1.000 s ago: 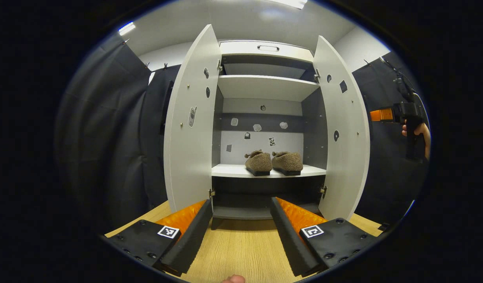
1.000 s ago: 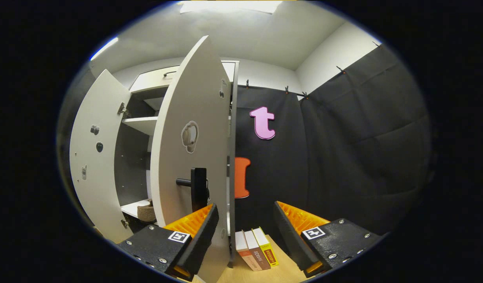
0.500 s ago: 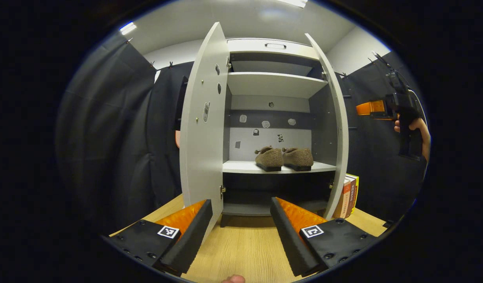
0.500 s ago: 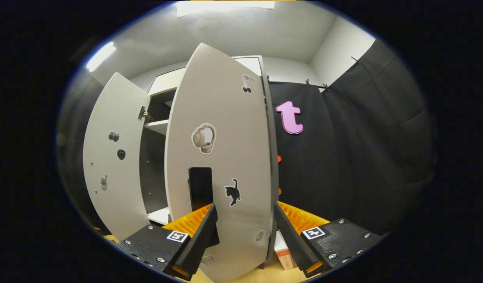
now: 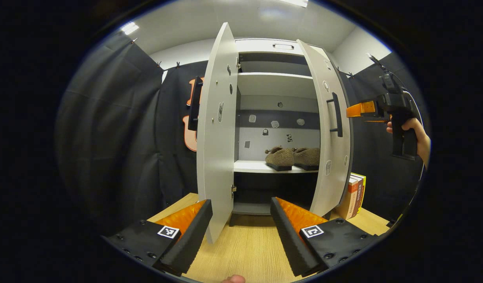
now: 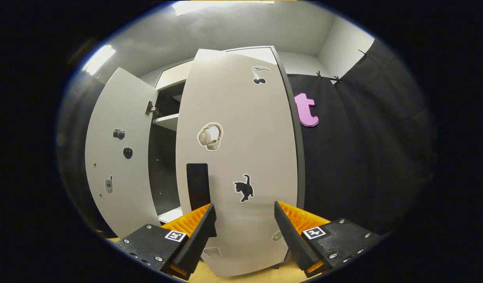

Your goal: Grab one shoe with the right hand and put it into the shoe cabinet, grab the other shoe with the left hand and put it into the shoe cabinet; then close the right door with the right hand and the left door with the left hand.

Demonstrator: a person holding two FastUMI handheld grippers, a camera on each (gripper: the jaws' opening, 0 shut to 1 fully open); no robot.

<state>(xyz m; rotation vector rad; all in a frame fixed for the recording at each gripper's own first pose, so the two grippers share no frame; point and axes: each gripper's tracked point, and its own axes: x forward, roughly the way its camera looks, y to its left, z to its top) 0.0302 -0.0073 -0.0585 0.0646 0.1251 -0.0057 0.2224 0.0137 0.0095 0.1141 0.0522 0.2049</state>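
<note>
Two fuzzy brown shoes (image 5: 280,157) (image 5: 307,156) sit side by side on the white middle shelf of the shoe cabinet (image 5: 277,84). The left door (image 5: 217,129) stands wide, edge toward me. The right door (image 5: 329,133) is swung partway in and covers the right shoe's edge. My left gripper (image 5: 240,202) is open and holds nothing, low over the wooden floor in front of the cabinet. My right gripper (image 6: 244,205) is open, close against the right door's outer face (image 6: 241,149), beside its black handle (image 6: 197,186). It also shows in the left gripper view (image 5: 359,110), held by a hand (image 5: 416,133).
Several books (image 5: 353,192) stand upright on the wooden floor (image 5: 245,251) just right of the cabinet. Black cloth walls (image 5: 115,137) close in both sides. The cabinet's top shelf (image 5: 277,63) holds nothing. Stickers dot the doors and the back panel.
The right door has swung inward from wide open to partly shut, with my right gripper following its outer face. My left gripper's view has shifted left, so the left door now shows edge-on.
</note>
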